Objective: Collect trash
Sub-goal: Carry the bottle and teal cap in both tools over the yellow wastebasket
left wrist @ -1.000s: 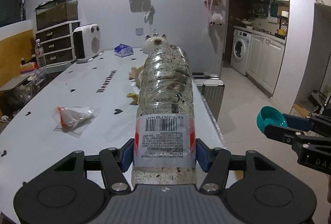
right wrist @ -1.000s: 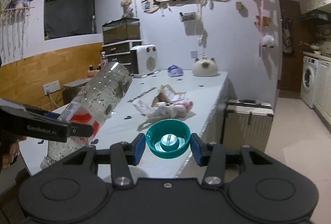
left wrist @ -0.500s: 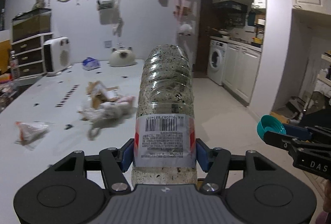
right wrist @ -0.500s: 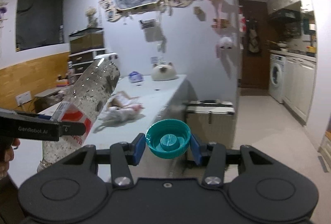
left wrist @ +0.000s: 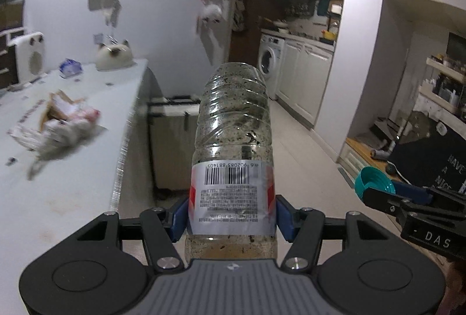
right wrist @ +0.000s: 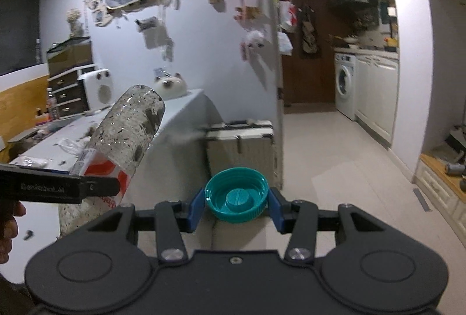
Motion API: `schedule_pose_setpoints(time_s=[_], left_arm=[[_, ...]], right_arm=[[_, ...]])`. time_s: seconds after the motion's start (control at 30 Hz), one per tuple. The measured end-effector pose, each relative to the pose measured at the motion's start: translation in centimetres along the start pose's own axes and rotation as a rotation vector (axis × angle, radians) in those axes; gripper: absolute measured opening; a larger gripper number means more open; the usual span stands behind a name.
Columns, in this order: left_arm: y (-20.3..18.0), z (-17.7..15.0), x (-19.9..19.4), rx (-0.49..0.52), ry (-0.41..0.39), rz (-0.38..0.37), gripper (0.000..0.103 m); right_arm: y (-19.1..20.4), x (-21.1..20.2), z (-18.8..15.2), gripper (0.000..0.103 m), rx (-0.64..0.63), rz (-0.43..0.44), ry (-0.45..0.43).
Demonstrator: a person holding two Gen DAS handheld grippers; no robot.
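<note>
Between the blue pads: one bottle (left wrist: pixel 233 140), clear plastic, speckled with dark grime, its barcode label up, its base pointing away from the camera.
Left gripper (left wrist: pixel 231 217): clamped on the bottle at the label, held off the edge of the table (left wrist: pixel 72 198) and above the floor.
Cap: one teal cap (right wrist: pixel 236 194), hollow side up, off the bottle.
Right gripper (right wrist: pixel 236 205): fingers pressed on the cap from both sides, to the right of the bottle and apart from it.
Trash on the table: one heap of crumpled paper and wrappers (left wrist: pixel 58 123), blurred, near the table's edge.
Other things on the table: one cat-shaped ornament (left wrist: pixel 114 58), one white heater (left wrist: pixel 30 58).
Beside the table: one pale suitcase (right wrist: pixel 240 144), standing on the floor ahead of the cap.
Far end: one washing machine (right wrist: pixel 345 85) under white cabinets.
</note>
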State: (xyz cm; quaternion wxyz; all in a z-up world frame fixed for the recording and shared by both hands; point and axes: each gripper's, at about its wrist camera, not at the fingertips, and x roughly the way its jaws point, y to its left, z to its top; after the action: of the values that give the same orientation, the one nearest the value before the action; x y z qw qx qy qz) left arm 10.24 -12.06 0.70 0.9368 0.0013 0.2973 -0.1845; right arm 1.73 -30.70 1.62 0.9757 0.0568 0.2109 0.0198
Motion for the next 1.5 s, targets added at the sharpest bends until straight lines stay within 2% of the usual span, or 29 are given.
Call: schedule_pose_setpoints(time_s=[0.3,0.53,0.77,0.9,1.17,1.37,1.5], left_arm=[[-2.8,-4.0,9.0,-0.010,0.157,-0.019,0.061],[-1.9,-8.1,17.2,-0.082,0.302,-0.006,0.061],[-0.6,-12.5,25.8,-0.145,0.424,0.015,0.061],[0.6,-14.9,30.5,-0.151,0.466,0.046,0.061],[3.2,-18.8,38.5,-0.184,0.536,0.045,0.061],[5.0,-21.4,41.8,-0.209,0.578,0.057,0.061],[5.8,-21.8,42.8,-0.203,0.569,0.063,0.061]], right_arm=[[-5.7,4.9,-4.8,0.048,0.083,-0.070,0.126],[-8.6,10.4,-9.7,0.048,0.129,-0.095,0.257],[-10.6,17.9,-14.9,0.048,0.195,-0.094,0.364],[-11.3,22.3,-18.2,0.048,0.238,-0.071,0.397],[-11.9,31.0,-24.2,0.048,0.337,-0.035,0.507],[-11.6,37.1,-27.8,0.048,0.399,0.004,0.613],[-11.4,39.0,-29.5,0.049,0.490,0.061,0.637]])
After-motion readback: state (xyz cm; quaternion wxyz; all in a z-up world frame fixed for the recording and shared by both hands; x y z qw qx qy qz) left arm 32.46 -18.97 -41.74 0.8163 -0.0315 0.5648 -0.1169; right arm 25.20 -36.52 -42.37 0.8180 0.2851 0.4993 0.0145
